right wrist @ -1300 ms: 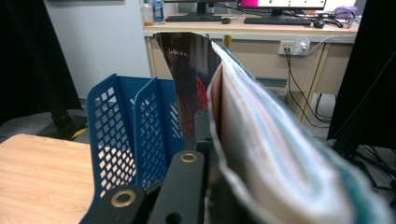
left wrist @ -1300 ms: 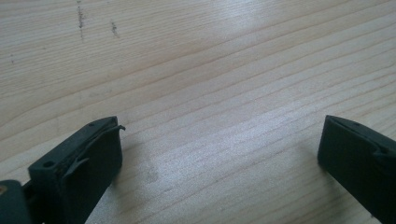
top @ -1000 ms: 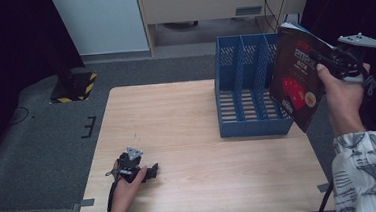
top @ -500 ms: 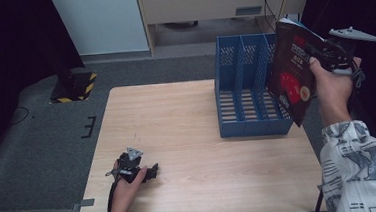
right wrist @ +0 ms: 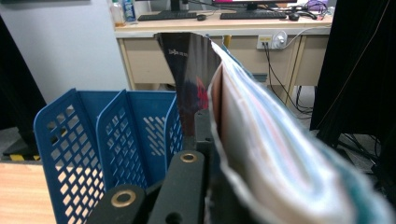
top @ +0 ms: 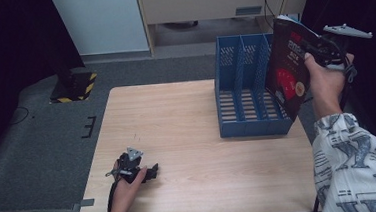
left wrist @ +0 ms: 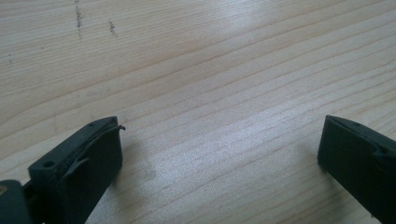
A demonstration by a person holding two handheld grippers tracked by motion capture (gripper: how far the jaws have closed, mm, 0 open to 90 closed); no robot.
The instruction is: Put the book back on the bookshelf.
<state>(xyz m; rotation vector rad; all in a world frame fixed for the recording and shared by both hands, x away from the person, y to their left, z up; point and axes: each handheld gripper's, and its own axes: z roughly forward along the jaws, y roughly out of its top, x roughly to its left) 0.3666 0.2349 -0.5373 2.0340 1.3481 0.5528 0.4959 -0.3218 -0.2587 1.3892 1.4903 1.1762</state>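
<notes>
High view: the wooden table [top: 188, 131] carries a blue file rack [top: 247, 89] with upright compartments at its far right. Just right of the rack, a book [top: 287, 66] with a dark cover and red print hangs in the air, tilted, its lower corner near the rack's right wall. The right hand-held gripper [top: 322, 51] is clamped on the book's right edge, so the book lies left of it, between it and the rack. At the near left of the table, the left hand-held gripper [top: 153, 172] rests on the wood, its jaws apart with nothing between them.
</notes>
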